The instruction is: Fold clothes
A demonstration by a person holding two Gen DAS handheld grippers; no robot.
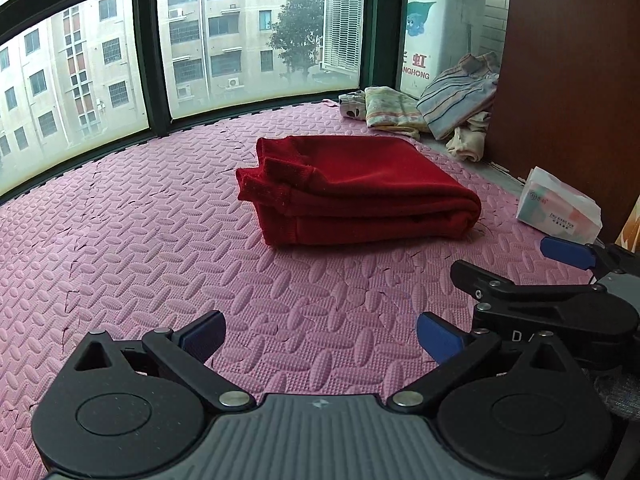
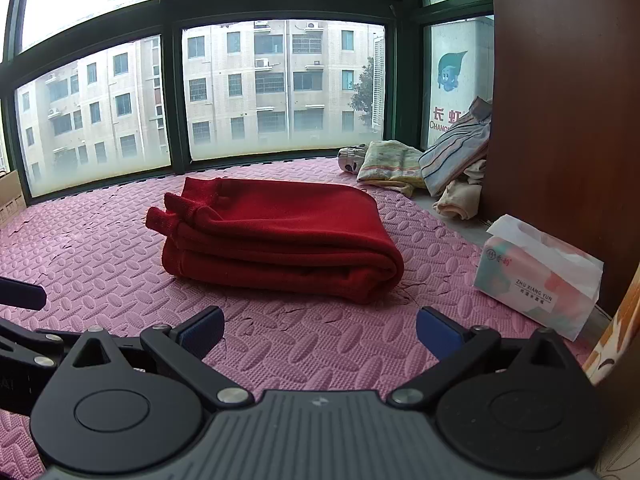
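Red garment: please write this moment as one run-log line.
red garment folded on pink mat | left gripper open, empty | right gripper open, empty

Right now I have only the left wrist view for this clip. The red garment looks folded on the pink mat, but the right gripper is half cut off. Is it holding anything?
Observer: No. In the right wrist view the right gripper is open, with only the pink mat showing between its fingers. The red garment lies ahead of it, untouched.
Operator: Is there anything past the mat's left edge that my view misses?
Observer: Yes, a light brown box, probably cardboard, stands at the far left against the window.
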